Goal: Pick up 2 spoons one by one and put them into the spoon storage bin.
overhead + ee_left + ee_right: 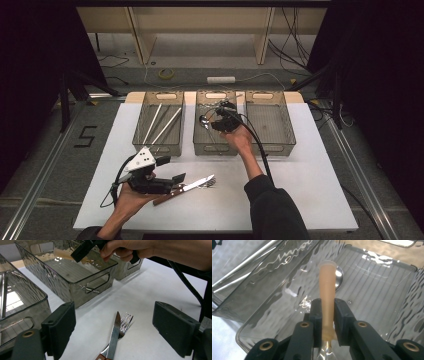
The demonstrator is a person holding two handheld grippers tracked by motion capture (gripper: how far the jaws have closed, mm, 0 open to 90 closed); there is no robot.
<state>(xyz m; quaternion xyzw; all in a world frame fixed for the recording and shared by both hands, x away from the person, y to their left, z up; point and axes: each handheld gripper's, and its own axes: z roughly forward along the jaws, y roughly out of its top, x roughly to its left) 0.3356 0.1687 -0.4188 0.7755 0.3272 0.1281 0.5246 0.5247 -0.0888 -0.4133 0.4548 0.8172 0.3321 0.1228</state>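
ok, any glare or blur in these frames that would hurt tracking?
High view: table brightly lit, surroundings nearly black, small cutlery soft. Left gripper view: sharp on knife and fork, near tongs blurred. Right gripper view: rippled glare on the bin wall; handle soft, spoon bowl shiny.

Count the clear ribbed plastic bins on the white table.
3, in a row at the table's far edge: left clear ribbed plastic bin with long metal rods, middle bin under the right gripper, right bin.
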